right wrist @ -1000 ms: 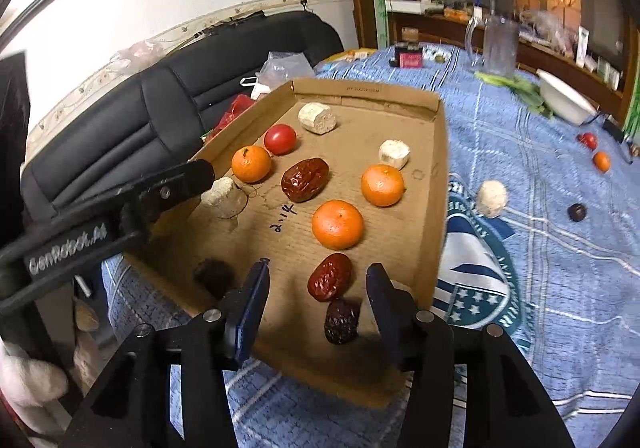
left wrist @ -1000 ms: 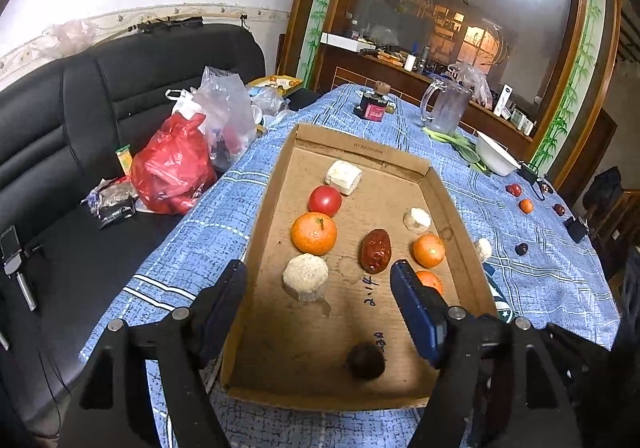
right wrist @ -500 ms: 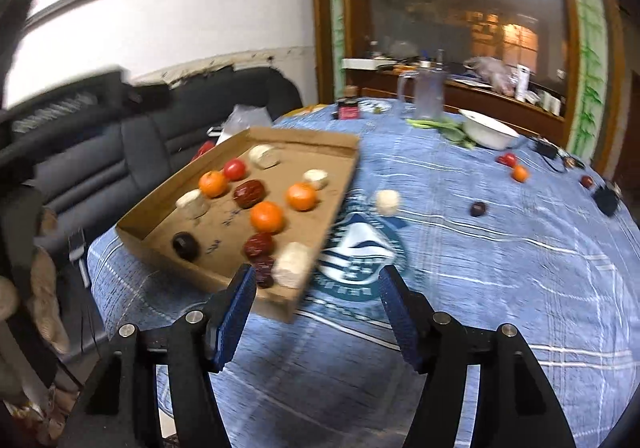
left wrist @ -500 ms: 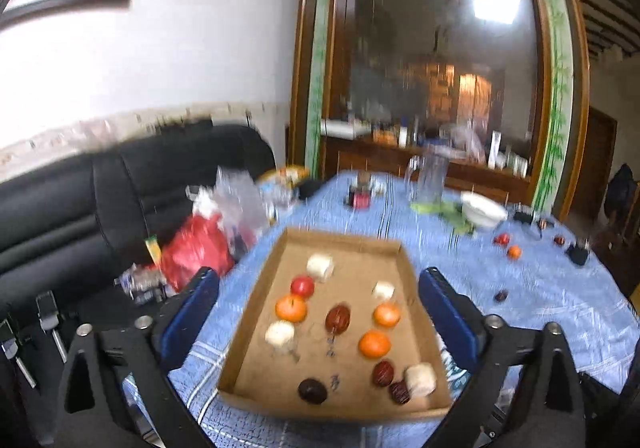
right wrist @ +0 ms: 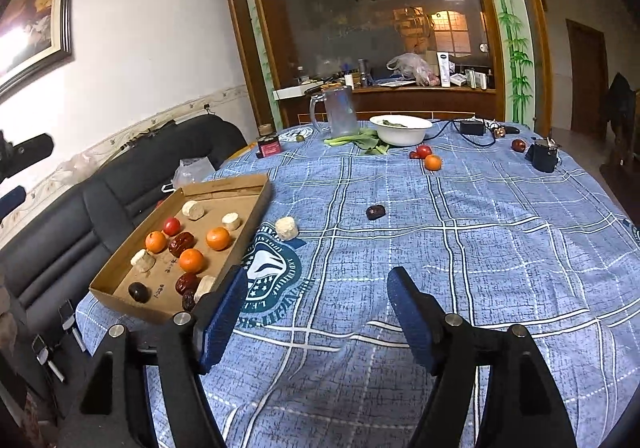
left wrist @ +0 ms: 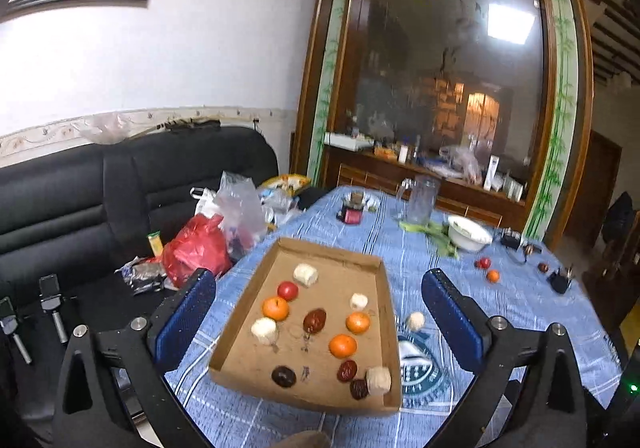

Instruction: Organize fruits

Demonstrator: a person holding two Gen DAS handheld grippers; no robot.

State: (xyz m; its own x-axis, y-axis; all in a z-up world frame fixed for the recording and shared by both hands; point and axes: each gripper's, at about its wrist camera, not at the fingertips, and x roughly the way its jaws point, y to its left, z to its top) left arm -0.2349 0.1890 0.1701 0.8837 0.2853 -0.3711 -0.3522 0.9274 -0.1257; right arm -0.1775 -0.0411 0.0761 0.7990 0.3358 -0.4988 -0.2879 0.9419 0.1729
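Observation:
A shallow cardboard tray [left wrist: 382,332] [right wrist: 256,204] lies on the blue checked tablecloth. It holds several oranges, red dates, a tomato, a dark fruit and pale cut chunks. Loose on the cloth are a pale chunk [right wrist: 287,228] [left wrist: 415,321], a dark date [right wrist: 375,212], a tomato [right wrist: 423,150], an orange [right wrist: 433,162] and a red fruit [right wrist: 518,145]. My left gripper [left wrist: 318,322] is open and empty, high above the tray's near end. My right gripper [right wrist: 314,314] is open and empty, above the cloth right of the tray.
A glass jug [right wrist: 339,114], a white bowl [right wrist: 401,128] with greens, a small jar [right wrist: 268,146] and a black adapter [right wrist: 543,157] stand at the far side. A black sofa [left wrist: 80,208] with a red bag [left wrist: 196,248] is to the left.
Both grippers have pulled back and risen away from the tray. A pale chunk now lies in the tray's near right corner. The right gripper has swung right over the cloth.

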